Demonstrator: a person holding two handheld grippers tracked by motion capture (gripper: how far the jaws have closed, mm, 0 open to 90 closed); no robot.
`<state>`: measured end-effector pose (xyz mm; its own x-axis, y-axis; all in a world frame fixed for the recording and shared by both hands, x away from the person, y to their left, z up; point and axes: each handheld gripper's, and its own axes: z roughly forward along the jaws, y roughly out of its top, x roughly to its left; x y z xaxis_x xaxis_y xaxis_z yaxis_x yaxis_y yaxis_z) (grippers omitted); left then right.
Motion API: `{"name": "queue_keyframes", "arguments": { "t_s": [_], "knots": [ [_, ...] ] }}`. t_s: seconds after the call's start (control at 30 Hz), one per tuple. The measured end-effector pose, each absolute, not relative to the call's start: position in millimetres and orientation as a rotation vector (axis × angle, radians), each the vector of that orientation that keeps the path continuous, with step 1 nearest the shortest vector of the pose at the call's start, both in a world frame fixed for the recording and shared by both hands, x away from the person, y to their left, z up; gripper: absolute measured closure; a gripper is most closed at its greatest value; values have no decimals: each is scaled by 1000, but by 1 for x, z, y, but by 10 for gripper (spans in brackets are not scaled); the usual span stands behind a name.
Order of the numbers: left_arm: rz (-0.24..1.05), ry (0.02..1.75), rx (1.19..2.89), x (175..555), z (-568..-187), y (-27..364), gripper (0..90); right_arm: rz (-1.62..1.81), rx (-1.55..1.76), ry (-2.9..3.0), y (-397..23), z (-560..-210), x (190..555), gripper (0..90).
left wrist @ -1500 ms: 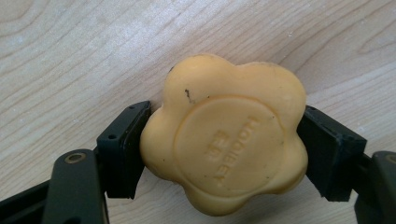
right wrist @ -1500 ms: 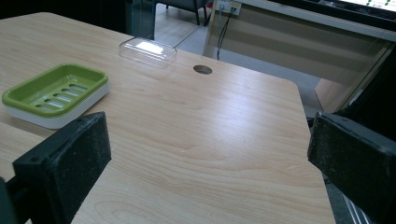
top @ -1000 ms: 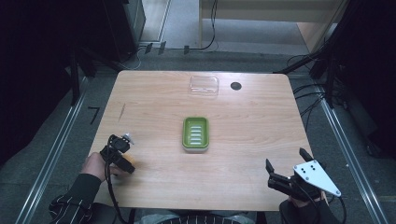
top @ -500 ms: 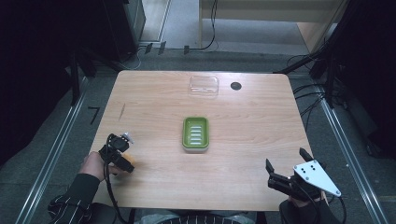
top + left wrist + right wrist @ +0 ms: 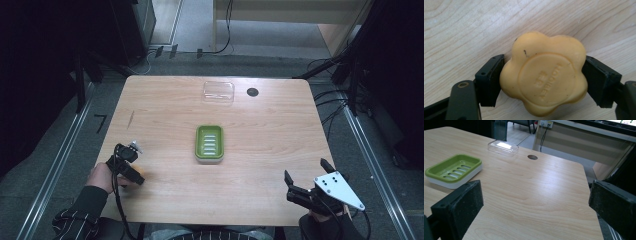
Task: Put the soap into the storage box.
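Little has moved since a second ago: both grippers sit where they were.

Left gripper, at the table's eight o'clock, has its jaws closed against the yellow flower-shaped soap. Green soap dish lies toward its two o'clock, long axis running twelve-to-six, roughly as far from the right gripper, which gapes wide, empty.

The left gripper has edged slightly lower toward the table's near edge.

Green soap dish mid-table, clear lid near far edge, bare wood elsewhere for passage
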<state>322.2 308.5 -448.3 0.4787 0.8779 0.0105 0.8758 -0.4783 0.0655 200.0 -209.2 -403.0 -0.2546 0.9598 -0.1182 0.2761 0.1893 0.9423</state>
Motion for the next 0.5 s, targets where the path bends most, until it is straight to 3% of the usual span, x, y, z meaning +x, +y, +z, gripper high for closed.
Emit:
{"name": "queue_keyframes", "arguments": {
  "t_s": [0.5],
  "knots": [
    [110, 1548, 2702, 321, -450, 304, 263, 1101, 1183, 1679, -209, -403, 200, 0]
  ]
}}
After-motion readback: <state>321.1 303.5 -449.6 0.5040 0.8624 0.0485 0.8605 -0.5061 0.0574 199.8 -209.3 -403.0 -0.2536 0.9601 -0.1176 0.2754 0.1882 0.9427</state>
